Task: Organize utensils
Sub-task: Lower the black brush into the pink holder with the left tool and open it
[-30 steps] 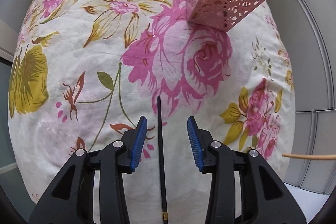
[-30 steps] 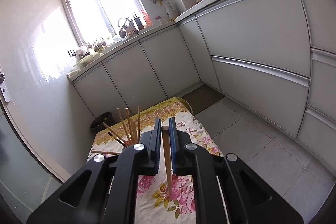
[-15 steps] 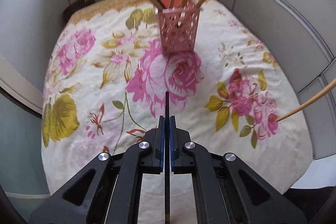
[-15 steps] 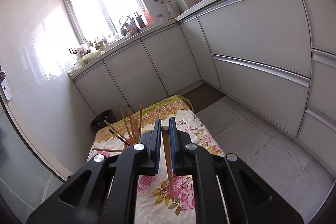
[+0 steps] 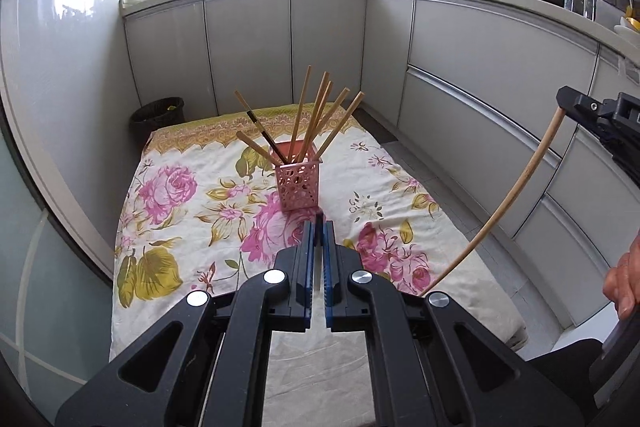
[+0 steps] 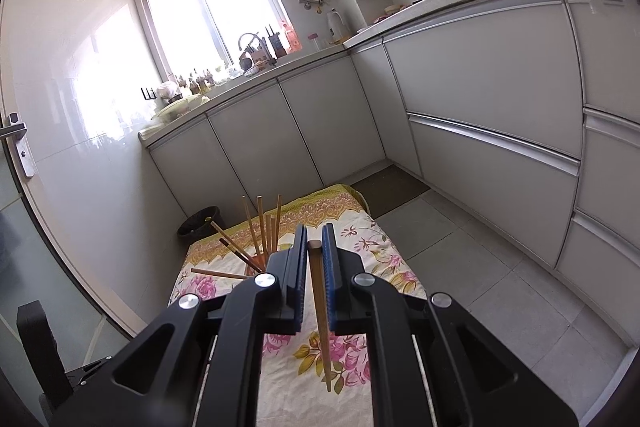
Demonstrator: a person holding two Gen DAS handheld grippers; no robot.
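Holding a dark chopstick (image 5: 319,227) pinched between its blue pads, the left gripper (image 5: 318,239) pointed down over the flowered cloth (image 5: 168,187) toward the pink holder (image 5: 297,183); only a thin dark sliver showed in the narrow gap, so the grip was judged mostly from how tightly the jaws stood together. The holder stood upright near the middle of the cloth, with about 7 chopsticks fanned out of its top, their thin ends down inside so that they leaned against the rim. The right gripper (image 6: 314,267) was pressed shut on a wooden chopstick (image 6: 320,311), clamped near its thick end so the thin end hung down and forward over the cloth, ready to go tip-first into the holder. In the left wrist view that same chopstick (image 5: 516,195) appeared as a long pale curve at the right, well apart from the holder, with the person's hand (image 5: 622,279) at the edge. Both sticks seemed to be held clear of the cloth, probably so that each could be lined up above the holder's opening. The task looked well along, with 2 sticks not yet dropped in.
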